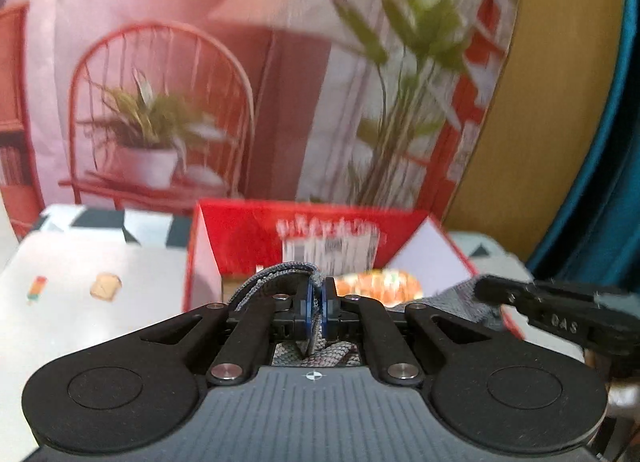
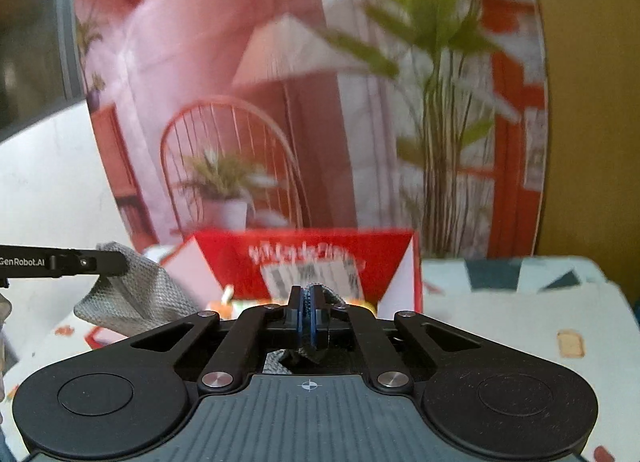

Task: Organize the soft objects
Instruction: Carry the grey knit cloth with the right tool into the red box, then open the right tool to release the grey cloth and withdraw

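**Grey cloth held by both grippers in front of the red box**

Surroundings: a red box (image 1: pixel 320 238) with white inner flaps stands open at centre frame in both views, directly behind your fingertips. Inside it, low down, lies an orange-and-white patterned item (image 1: pixel 380 286), blurred beyond identification. The table cover (image 1: pixel 80 302) is pale with small food prints and dark geometric shapes at its far edge. A printed backdrop (image 1: pixel 200 82) showing a red chair, a lamp and potted plants fills the upper frame.

Task item: the grey cloth (image 2: pixel 136 290) is a coarse-weave fabric. It hangs between your two tools in front of the box, clear of the table where visible.

Grippers: your left gripper (image 1: pixel 318 302) is clamped on one edge of the cloth, blue pads pressed together on the fabric. Your right gripper (image 2: pixel 307 314) is likewise closed on another edge.

Writing: "GenRobot.AI" reads on the left tool at the left edge of the right wrist view. The white lettering and label on the box are too blurred to read.
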Tool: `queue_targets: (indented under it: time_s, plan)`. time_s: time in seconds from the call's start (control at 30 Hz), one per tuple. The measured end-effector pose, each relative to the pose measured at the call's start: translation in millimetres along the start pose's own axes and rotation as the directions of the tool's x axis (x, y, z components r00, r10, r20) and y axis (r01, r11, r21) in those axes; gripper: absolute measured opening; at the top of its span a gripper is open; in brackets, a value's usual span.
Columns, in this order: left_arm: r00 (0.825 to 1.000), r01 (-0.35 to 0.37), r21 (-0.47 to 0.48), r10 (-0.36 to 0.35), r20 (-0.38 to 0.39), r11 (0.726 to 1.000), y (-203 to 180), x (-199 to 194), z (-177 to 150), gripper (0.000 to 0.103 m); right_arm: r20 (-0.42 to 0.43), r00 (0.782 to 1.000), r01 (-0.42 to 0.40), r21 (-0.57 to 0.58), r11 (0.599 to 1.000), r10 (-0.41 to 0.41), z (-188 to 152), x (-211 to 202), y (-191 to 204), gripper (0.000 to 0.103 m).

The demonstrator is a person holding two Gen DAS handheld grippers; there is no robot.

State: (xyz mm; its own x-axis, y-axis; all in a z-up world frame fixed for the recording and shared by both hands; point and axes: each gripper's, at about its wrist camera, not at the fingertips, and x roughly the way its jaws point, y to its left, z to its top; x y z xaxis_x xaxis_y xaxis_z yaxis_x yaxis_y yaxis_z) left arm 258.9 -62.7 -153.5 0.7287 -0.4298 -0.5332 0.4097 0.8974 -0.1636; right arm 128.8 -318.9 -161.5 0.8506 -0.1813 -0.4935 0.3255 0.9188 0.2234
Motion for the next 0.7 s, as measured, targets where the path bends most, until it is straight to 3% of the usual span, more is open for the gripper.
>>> queue_targets:
  time_s: [0.27,0.53,0.7]
  plan:
    - [0.987,0.0,0.049,0.008,-0.162,0.999,0,43,-14,0.005,-0.183,0.983,0.008,-0.013,1.0,-0.01,-15,52,-2,0.003]
    - [0.978,-0.008,0.028,0.014,-0.207,1.0,14,67,-15,0.005,-0.237,0.971,0.014,-0.005,1.0,-0.014,-26,72,-4,0.003]
    - [0.982,0.0,0.06,0.011,-0.189,0.998,16,68,-15,0.007,-0.25,0.968,0.023,-0.017,1.0,-0.027,-28,74,-5,0.004]
